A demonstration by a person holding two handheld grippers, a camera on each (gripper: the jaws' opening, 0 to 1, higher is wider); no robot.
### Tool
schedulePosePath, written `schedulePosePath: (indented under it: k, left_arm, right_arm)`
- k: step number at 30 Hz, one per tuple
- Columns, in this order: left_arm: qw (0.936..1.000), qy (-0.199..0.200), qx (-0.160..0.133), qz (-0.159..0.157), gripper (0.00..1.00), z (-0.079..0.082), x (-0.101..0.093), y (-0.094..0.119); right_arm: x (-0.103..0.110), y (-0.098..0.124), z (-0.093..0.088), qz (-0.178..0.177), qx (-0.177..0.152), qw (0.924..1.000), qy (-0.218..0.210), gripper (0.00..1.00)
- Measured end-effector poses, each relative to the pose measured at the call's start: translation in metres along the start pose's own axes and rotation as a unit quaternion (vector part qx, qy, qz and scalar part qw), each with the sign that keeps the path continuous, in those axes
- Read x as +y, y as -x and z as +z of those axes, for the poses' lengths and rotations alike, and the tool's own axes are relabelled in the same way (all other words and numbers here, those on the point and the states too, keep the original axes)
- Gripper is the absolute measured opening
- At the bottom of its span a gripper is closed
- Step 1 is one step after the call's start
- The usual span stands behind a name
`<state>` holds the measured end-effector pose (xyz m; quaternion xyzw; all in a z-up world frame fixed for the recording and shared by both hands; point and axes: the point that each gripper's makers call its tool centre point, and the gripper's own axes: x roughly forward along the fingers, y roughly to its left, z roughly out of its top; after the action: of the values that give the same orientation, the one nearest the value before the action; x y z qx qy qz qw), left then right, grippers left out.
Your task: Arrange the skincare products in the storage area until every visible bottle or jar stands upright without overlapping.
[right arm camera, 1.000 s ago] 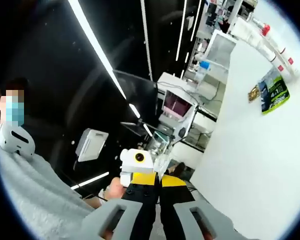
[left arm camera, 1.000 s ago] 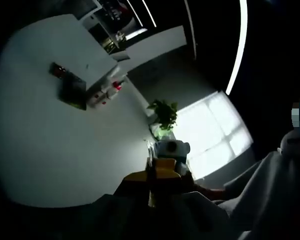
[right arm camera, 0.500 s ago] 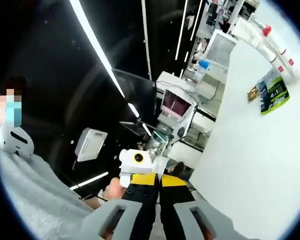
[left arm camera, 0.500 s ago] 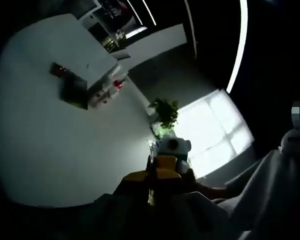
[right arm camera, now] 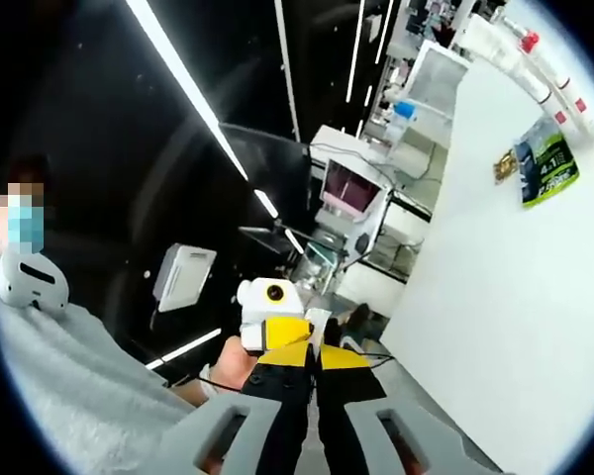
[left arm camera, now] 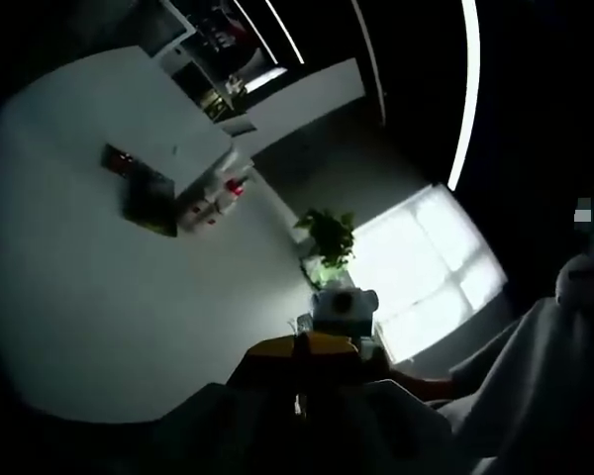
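White bench [right arm camera: 475, 327]: red-capped white bottles [right arm camera: 535, 59], far edge. Left gripper [left arm camera: 299, 371], right gripper [right arm camera: 314, 371]: jaws together, empty.

"4" on the green packet [right arm camera: 546, 170] (remaining print illegible)

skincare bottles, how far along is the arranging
Nothing looks done: no storage area is in sight. The white bottles with red caps sit far off on the white table, near a green packet. In hand: nothing; left gripper and right gripper are shut together, touching. All arranging remains.
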<state>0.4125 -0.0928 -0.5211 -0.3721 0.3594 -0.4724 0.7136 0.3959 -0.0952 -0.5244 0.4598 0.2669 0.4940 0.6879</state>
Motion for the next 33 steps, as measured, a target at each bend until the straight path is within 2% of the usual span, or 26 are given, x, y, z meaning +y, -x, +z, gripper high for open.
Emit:
schedulePosePath:
  k: [3,5,7,11,16,22,24,26,33]
  left_arm:
    - [0.9998,0.007,-0.019,0.007,0.0,0.008,0.004,0.004]
    - [0.9998,0.009,-0.017,0.006,0.0,0.007,0.003,0.004]
    - [0.9998,0.008,-0.017,0.008,0.0,0.007,0.004,0.003]
    - [0.9995,0.014,-0.026,0.008,0.0,0.01,0.004,-0.002]
    - [0.9998,-0.01,0.013,0.012,0.04,-0.003,0.004,-0.008]
    - [0.9999,0.01,0.011,0.001,0.0,-0.002,0.002,-0.009]
    - [0.9999,0.0,0.012,0.0,0.0,-0.002,0.001,-0.008]
    - [0.9999,-0.007,0.014,0.005,0.0,-0.002,0.003,-0.008]
    - [0.9997,0.006,0.022,0.013,0.0,0.0,0.01,-0.002]
  right_arm:
    - [-0.002,0.001,-0.002,-0.002,0.003,1.0,-0.004,0.0]
    - [0.0,0.001,-0.002,0.002,0.003,1.0,-0.004,0.0]
    - [-0.001,0.001,-0.002,-0.006,0.009,0.9998,0.015,0.0]
    - [-0.004,0.005,0.005,-0.006,-0.013,0.9999,0.0,0.0]
    - [-0.006,0.01,0.017,0.0,-0.049,0.9986,-0.017,0.0]
    - [-0.007,0.012,0.021,-0.002,-0.056,0.9983,-0.017,0.0]
    - [-0.006,0.011,0.021,0.0,-0.06,0.998,-0.021,0.0]
    - [-0.008,0.01,0.02,-0.004,-0.062,0.9979,-0.019,0.0]
    - [-0.021,0.011,0.02,-0.028,-0.07,0.9971,-0.011,0.0]
